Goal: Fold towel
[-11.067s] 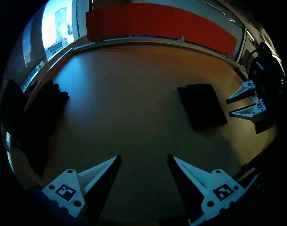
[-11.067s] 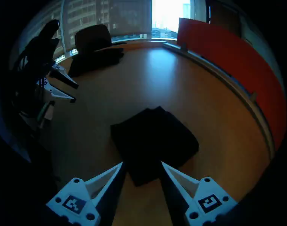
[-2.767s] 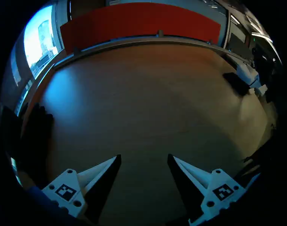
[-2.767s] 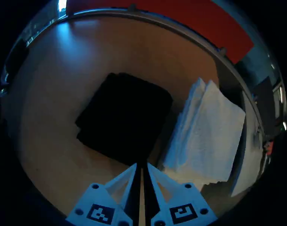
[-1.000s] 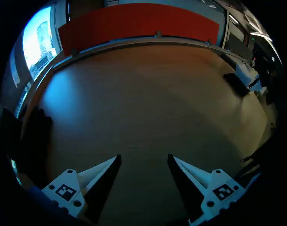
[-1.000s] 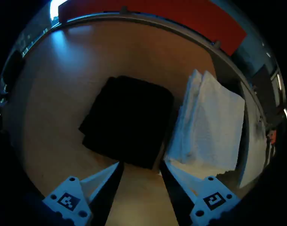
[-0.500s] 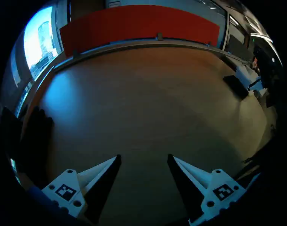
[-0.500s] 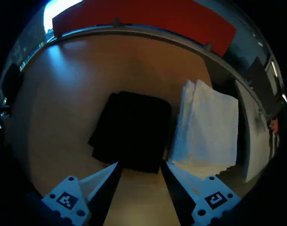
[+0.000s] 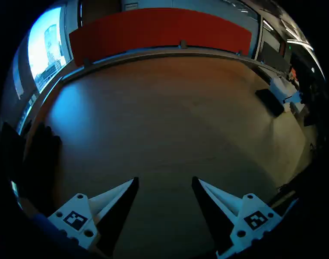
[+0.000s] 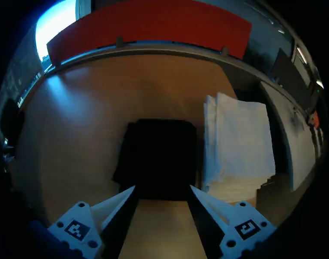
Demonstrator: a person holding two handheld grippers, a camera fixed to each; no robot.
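We are finding the right tool (image 10: 162,186) hanging with its fingers well apart and gripping nothing, just short of the near edge of the dark towel (image 10: 158,157). The towel is lying flat on the wooden worktop (image 10: 86,112) as a compact rectangle, apparently already folded. A white towel stack (image 10: 238,146) is sitting just beside it on the right of the right gripper view; we cannot tell whether the two are touching.

The left tool (image 9: 164,178) is likewise standing apart and empty, well away over bare worktop and facing a red panel (image 9: 160,26). From there the dark towel (image 9: 270,101) is showing small and far off.

We are judging the towel to be light, soft and limp, not fragile, and easy to grip. Its layers are likely to part and sag if lifted from the middle. We are advising a hold at the near corners or near edge, taking all layers between the fingers and keeping clear of the white stack.
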